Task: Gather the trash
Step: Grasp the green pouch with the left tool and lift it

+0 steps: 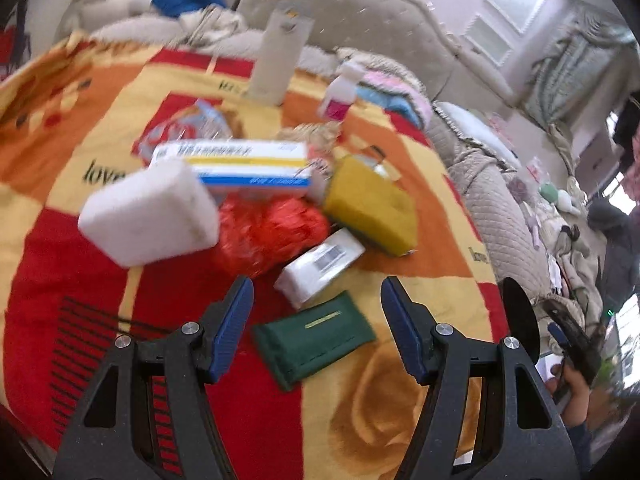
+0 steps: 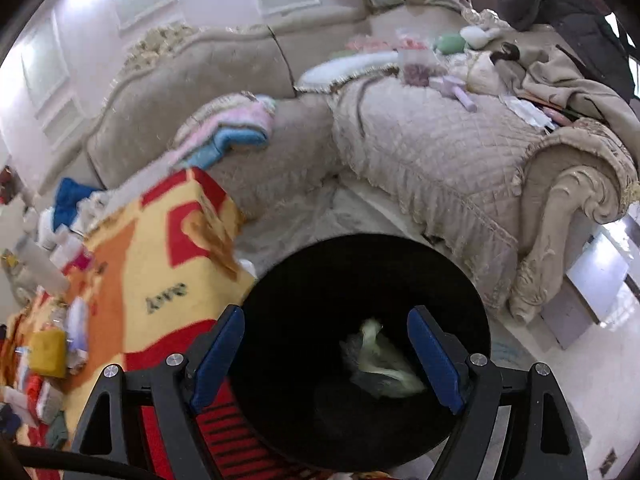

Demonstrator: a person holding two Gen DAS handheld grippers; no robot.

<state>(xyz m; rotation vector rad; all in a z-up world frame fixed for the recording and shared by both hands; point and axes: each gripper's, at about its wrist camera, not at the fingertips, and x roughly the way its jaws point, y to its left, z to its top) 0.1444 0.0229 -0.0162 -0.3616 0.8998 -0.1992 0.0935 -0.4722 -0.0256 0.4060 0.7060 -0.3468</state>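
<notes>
Both hand-held grippers empty: one over the littered desk, one over the bin.

The left hand-held gripper (image 1: 317, 328) stands with jaws apart and nothing between its pads, above a dark green flat pouch (image 1: 316, 336) on the desk's red, orange and yellow blanket (image 1: 80, 264). Beyond lie a white wrapped packet (image 1: 320, 268), a crumpled red plastic bag (image 1: 268, 232), a white foam block (image 1: 150, 212), a yellow sponge (image 1: 370, 208) and a long white-blue-yellow carton (image 1: 240, 164). The right hand-held gripper (image 2: 326, 354) is spread wide and clasps nothing, above a round black bin (image 2: 304, 280) holding a crumpled pale wrapper (image 2: 380, 356).
</notes>
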